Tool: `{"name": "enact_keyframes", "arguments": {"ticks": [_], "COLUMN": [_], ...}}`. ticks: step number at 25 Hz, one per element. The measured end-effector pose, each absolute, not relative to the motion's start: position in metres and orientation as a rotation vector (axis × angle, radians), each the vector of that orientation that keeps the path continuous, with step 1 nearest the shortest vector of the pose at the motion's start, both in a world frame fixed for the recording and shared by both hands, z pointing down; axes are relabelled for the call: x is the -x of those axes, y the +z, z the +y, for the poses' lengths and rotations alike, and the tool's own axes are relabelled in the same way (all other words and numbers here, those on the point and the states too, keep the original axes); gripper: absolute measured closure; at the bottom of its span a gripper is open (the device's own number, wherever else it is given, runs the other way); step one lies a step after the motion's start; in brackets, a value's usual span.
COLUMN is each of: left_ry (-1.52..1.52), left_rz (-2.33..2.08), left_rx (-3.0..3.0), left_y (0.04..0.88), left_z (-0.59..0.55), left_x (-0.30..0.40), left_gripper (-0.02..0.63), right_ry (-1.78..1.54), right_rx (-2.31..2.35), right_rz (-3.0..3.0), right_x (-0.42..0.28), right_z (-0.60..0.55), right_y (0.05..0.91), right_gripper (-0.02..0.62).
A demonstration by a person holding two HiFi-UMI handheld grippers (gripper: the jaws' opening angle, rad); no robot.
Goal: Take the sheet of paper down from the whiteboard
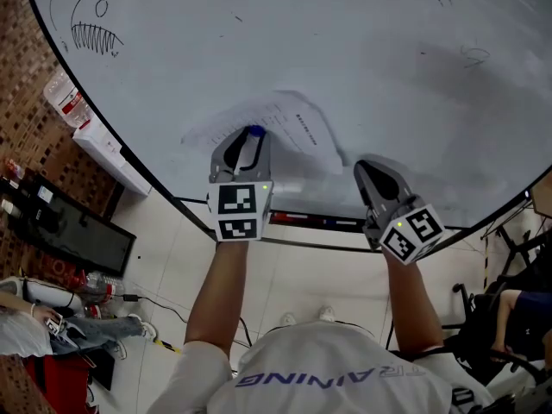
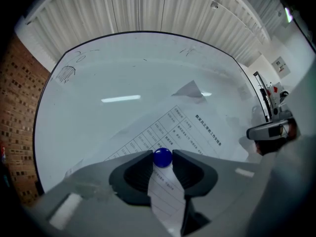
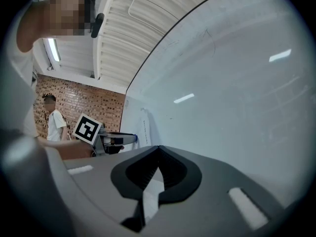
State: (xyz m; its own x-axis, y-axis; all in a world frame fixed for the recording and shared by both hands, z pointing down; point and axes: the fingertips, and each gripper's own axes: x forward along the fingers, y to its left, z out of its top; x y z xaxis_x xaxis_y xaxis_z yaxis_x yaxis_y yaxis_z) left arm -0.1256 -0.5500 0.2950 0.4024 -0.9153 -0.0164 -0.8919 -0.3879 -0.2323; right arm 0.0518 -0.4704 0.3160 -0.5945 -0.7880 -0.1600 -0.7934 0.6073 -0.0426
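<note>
A printed sheet of paper (image 1: pixel 293 128) (image 2: pixel 197 127) lies against the whiteboard (image 1: pixel 362 41), its upper corner (image 2: pixel 190 89) curling off the surface. A round blue magnet (image 1: pixel 255 132) (image 2: pixel 162 157) pins its left part. My left gripper (image 1: pixel 250 138) (image 2: pixel 162 158) points level at the board, and both its jaw tips touch the magnet's sides. My right gripper (image 1: pixel 366 169) (image 3: pixel 158 148) is at the sheet's right edge, jaws shut, with a white strip of paper (image 3: pixel 150 191) showing in the hollow behind the tips.
A fish doodle (image 1: pixel 90 28) is on the board's upper left. A pen tray with a red marker (image 1: pixel 302 220) runs under the board's lower edge. A black screen (image 1: pixel 69 231) and bottles stand at the left; a seated person (image 1: pixel 517 309) is at the right.
</note>
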Motion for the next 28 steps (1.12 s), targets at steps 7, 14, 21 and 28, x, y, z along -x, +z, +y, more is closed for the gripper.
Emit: {"name": "enact_keyframes", "arguments": {"ticks": [7, 14, 21, 28], "left_ry": [-0.141, -0.132, -0.085, -0.051], "left_rz": [1.604, 1.6, 1.584, 1.594], "left_rx": [2.488, 2.508, 2.562, 2.605], "left_y": [0.296, 0.296, 0.296, 0.3], "left_z": [-0.55, -0.55, -0.55, -0.544], "left_x": [0.126, 0.126, 0.126, 0.128], "left_gripper": [0.474, 0.474, 0.476, 0.476], "right_ry": [0.046, -0.028, 0.009, -0.024], "right_rx": [1.265, 1.289, 1.296, 1.302], "right_rz": [2.765, 2.812, 2.779, 2.765], "right_x": [-0.035, -0.018, -0.022, -0.032], "right_z": [-0.471, -0.489, -0.487, -0.481], "right_y": [0.332, 0.347, 0.339, 0.339], "right_gripper": [0.543, 0.456, 0.588, 0.588]}}
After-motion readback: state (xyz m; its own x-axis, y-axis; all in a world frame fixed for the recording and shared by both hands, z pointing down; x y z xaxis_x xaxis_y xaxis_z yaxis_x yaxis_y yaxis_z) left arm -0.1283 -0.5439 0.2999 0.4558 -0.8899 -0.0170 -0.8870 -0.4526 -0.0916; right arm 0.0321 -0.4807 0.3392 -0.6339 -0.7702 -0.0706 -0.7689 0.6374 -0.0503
